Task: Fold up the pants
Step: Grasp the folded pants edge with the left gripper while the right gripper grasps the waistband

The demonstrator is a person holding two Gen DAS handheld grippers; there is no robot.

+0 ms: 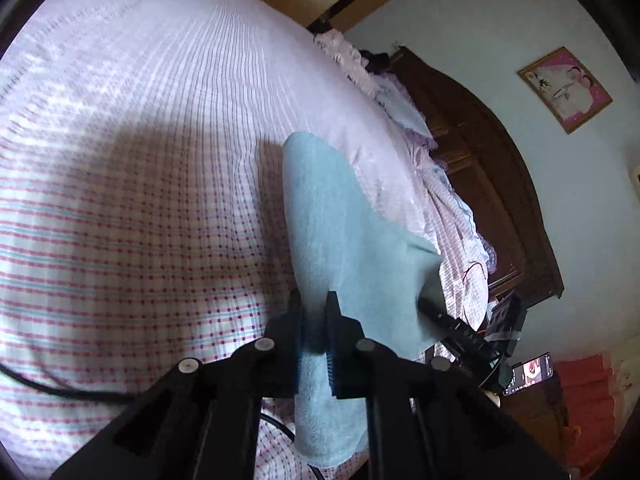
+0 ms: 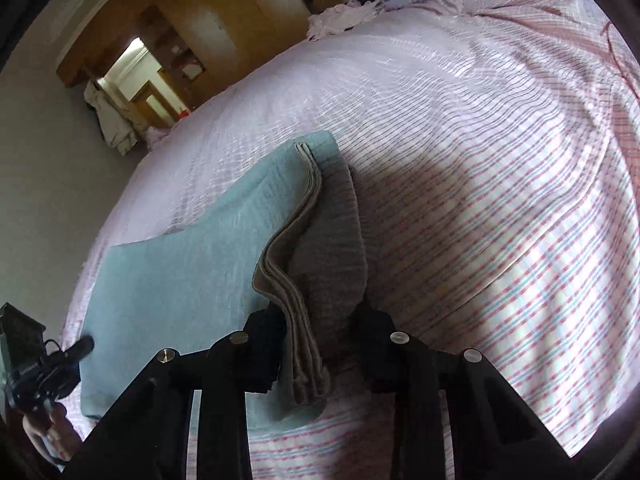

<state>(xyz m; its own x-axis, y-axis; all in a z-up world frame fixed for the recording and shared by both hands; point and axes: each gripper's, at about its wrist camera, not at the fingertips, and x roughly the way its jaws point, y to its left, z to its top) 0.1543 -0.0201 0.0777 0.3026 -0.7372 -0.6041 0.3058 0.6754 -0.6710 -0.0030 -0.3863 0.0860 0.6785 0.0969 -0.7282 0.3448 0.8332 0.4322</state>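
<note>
Light-blue pants (image 1: 336, 236) lie on the bed (image 1: 132, 128), stretching ahead of both tools. Left tool (image 1: 316, 312) is clamped on a raised fold of the blue cloth, fabric pinched between its pads. Right tool (image 2: 320, 316) straddles the stacked, layered edge (image 2: 298, 280); cloth sits between its fingers, grip unclear. The other tool (image 2: 44, 364) shows at far left of the right view, at the pants' edge.

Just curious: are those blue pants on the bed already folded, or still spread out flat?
Partly folded. The blue pants lie on the bed as a narrow strip, with several stacked layer edges showing along one side.
</note>
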